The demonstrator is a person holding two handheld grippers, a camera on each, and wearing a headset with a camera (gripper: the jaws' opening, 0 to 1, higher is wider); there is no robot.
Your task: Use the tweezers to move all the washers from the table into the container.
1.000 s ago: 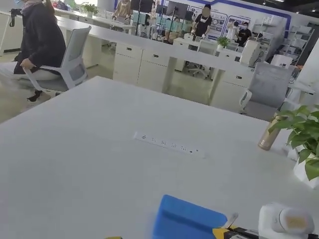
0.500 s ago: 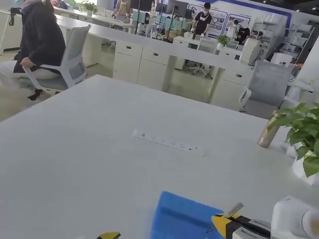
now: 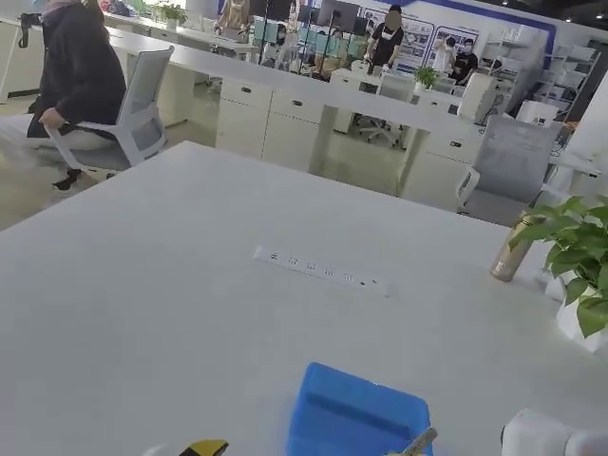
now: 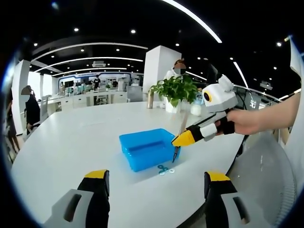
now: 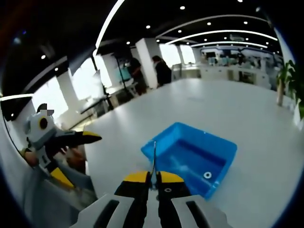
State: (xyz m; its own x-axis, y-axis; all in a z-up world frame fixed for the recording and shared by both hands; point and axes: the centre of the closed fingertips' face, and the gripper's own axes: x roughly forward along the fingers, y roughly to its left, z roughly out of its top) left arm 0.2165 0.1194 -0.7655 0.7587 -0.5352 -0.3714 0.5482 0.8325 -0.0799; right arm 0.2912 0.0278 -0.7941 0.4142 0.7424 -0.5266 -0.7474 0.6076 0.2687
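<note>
right claw (image 5: 153, 179) clamping tweezers (image 5: 154, 159), beside container (image 5: 186, 156) (blue)

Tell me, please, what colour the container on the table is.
The container is plain bright blue; the right gripper view shows it best.

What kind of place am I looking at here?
Most likely an open-plan office: long rows of white desks with drawer cabinets under them, a swivel chair, and a potted plant at the table's edge.
</note>
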